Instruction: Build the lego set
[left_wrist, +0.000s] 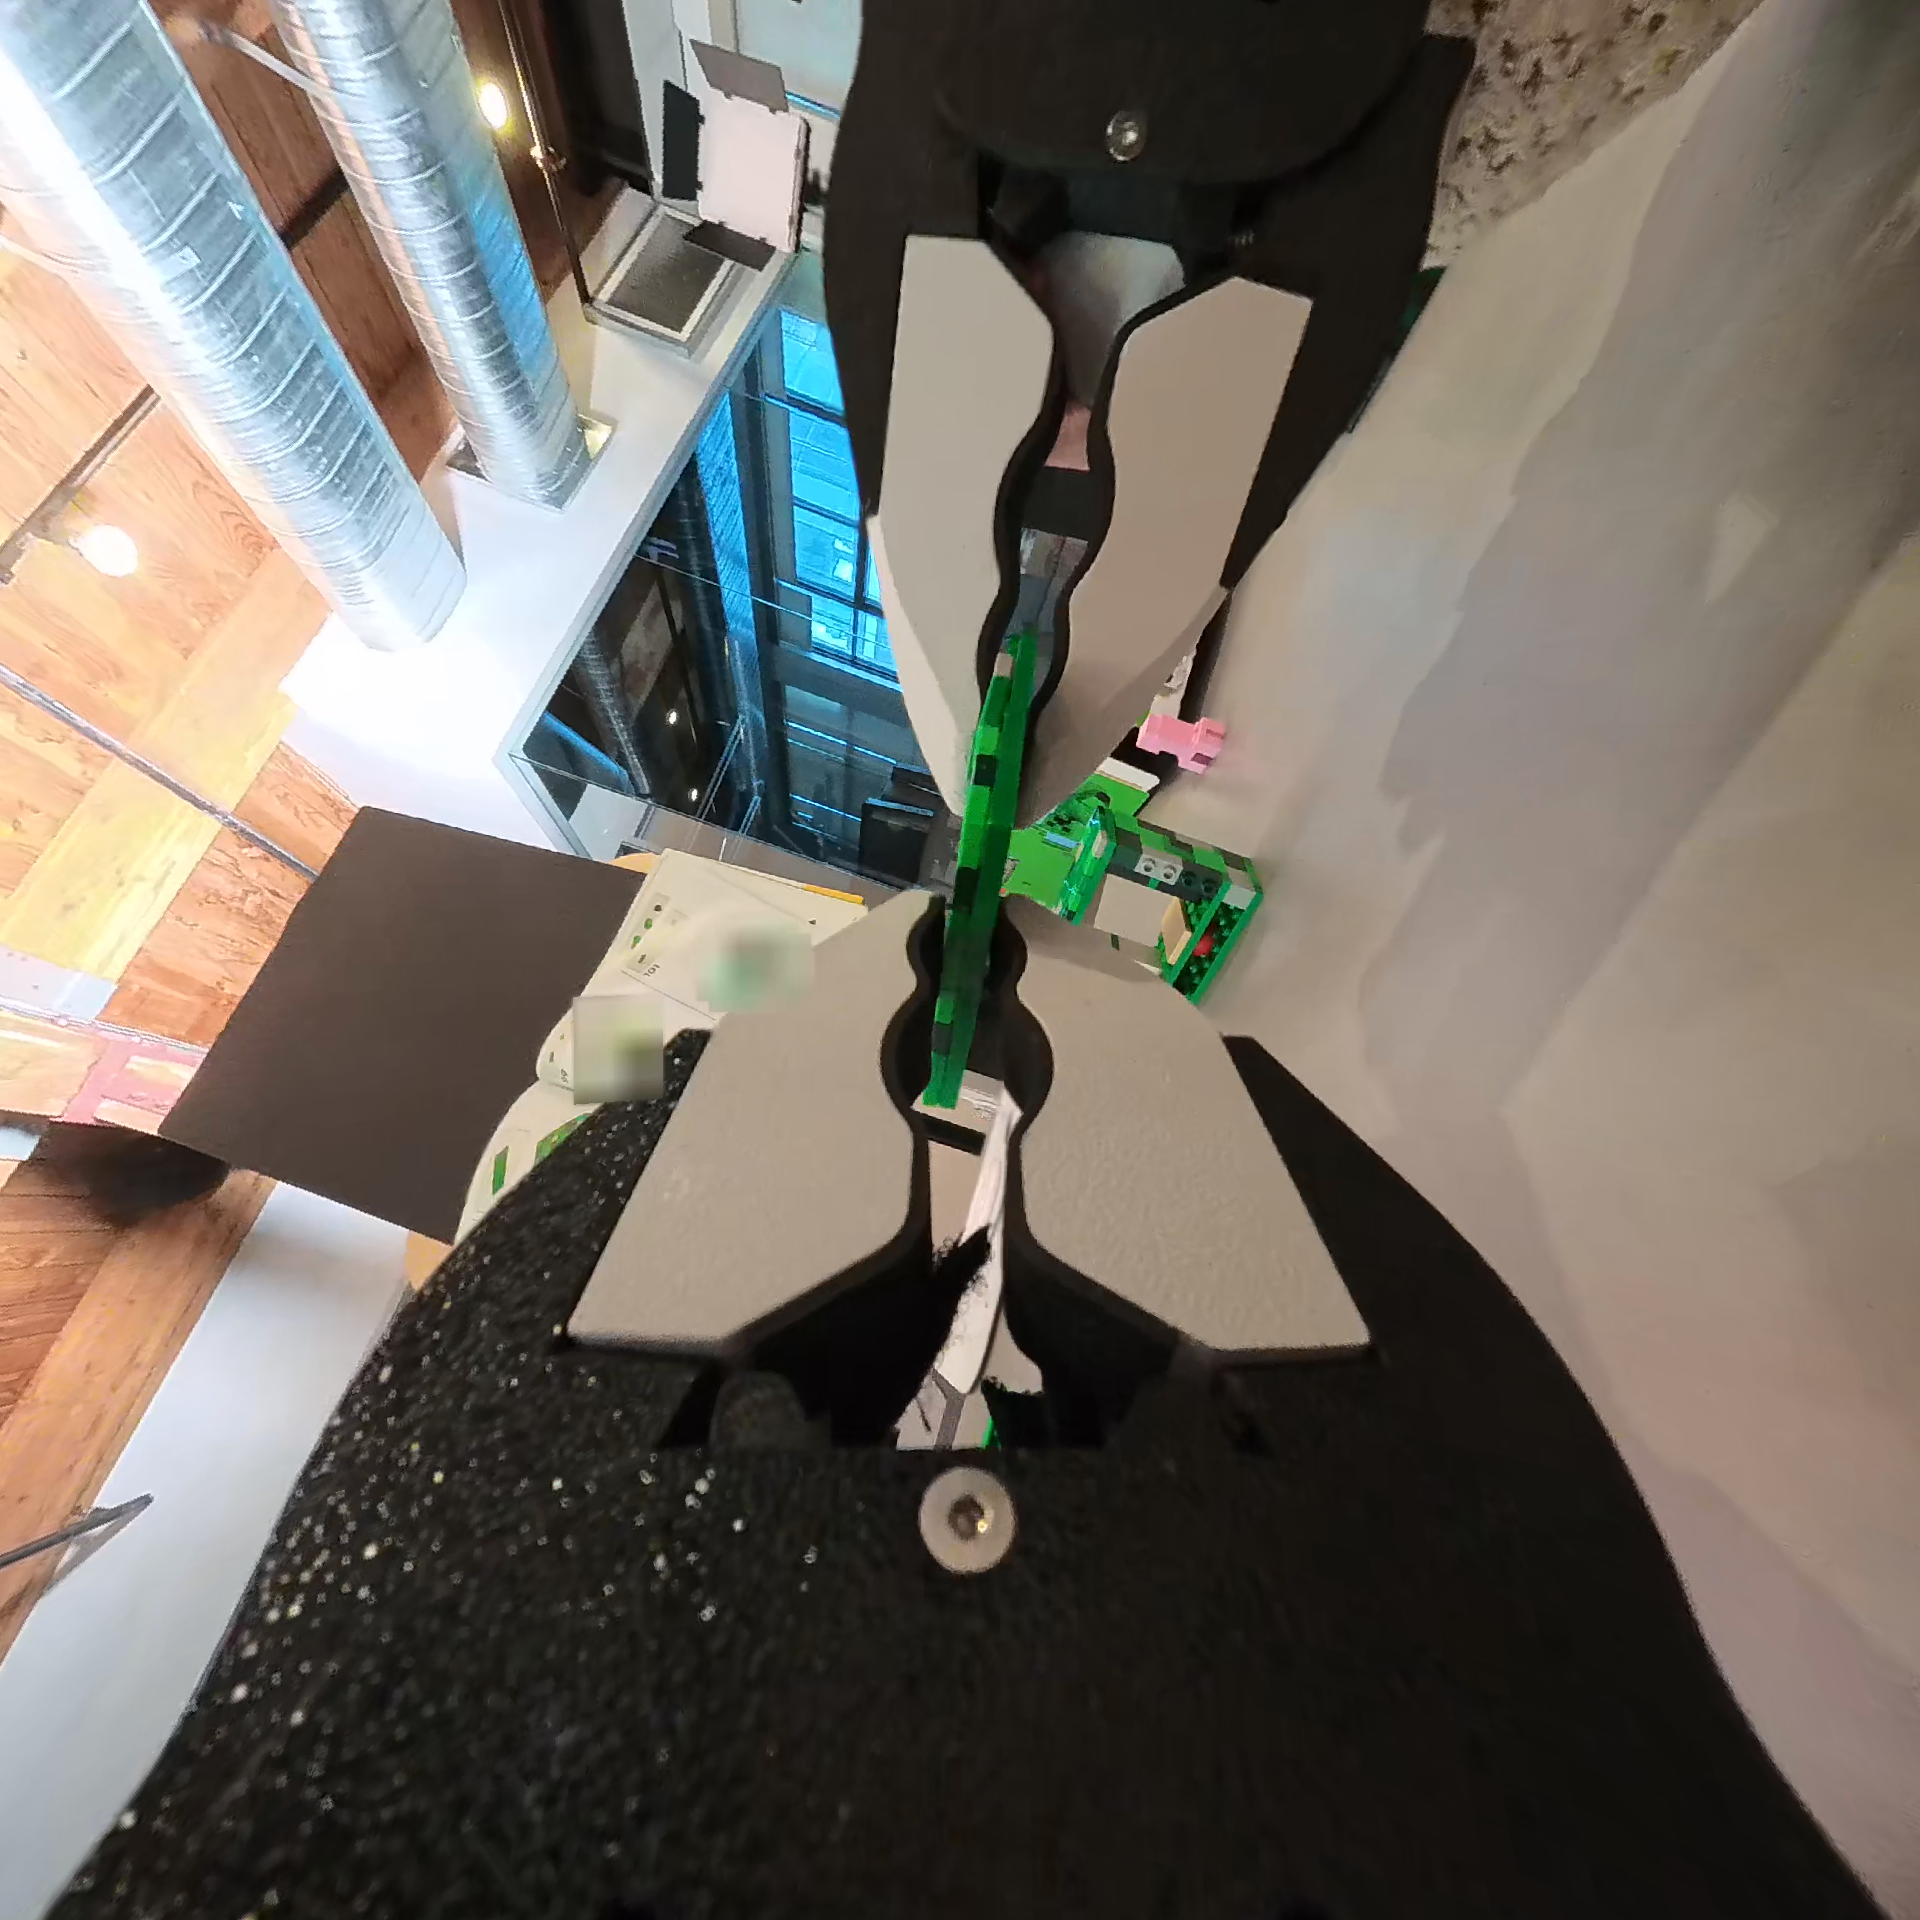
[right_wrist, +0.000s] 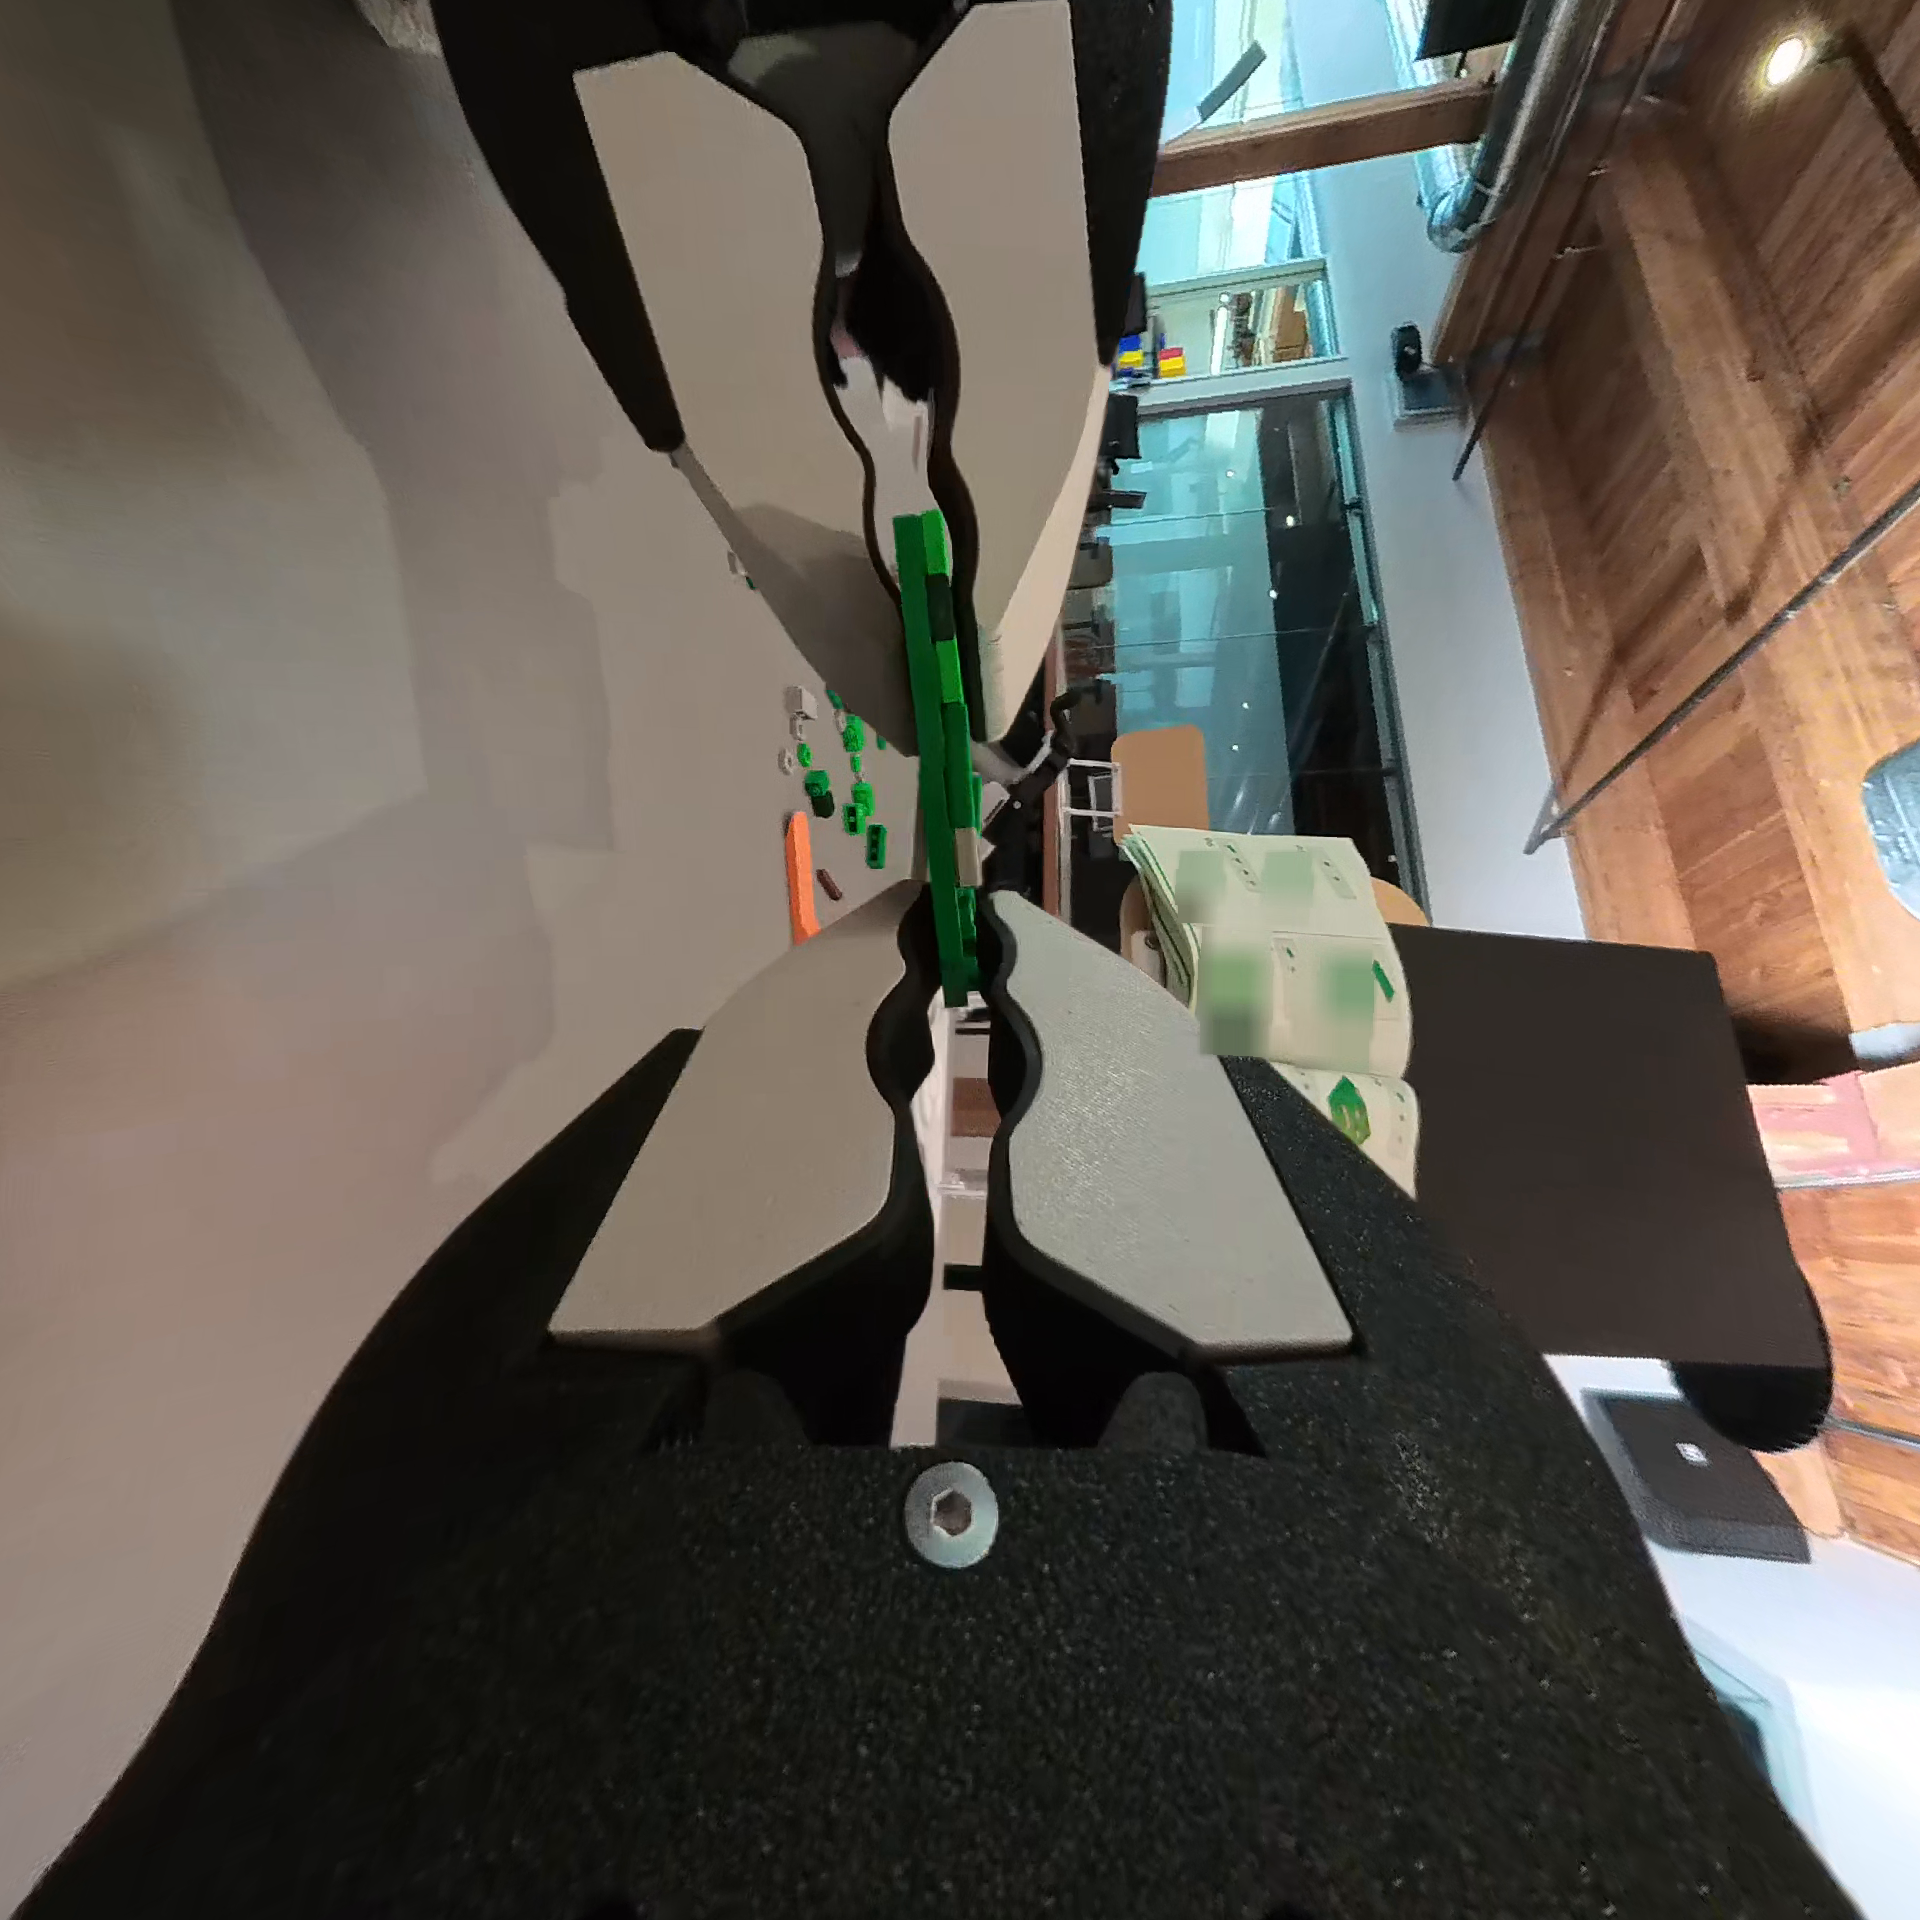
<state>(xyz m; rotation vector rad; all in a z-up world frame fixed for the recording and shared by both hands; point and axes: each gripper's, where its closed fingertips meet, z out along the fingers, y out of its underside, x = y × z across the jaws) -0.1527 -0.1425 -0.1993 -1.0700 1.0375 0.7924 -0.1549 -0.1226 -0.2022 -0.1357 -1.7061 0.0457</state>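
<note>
A thin green lego plate assembly (left_wrist: 979, 847) with dark green patches is held on edge above the white table (left_wrist: 1558, 935). My left gripper (left_wrist: 977, 925) is shut on its near end. My right gripper (left_wrist: 997, 774) faces it from above in this view and is shut on the far end. In the right wrist view the same plate (right_wrist: 940, 790) runs between my right gripper (right_wrist: 956, 914) and the left gripper (right_wrist: 945, 717). A partly built green and grey model (left_wrist: 1164, 894) stands on the table behind the plate.
A pink brick (left_wrist: 1184, 732) lies near the model. Several loose green and white pieces (right_wrist: 852, 779) and an orange brick separator (right_wrist: 798, 873) lie on the table (right_wrist: 312, 727). An open instruction booklet (right_wrist: 1278, 935) and a black sheet (right_wrist: 1558, 1122) are at the table's edge. My left and right fingertips are right by each other.
</note>
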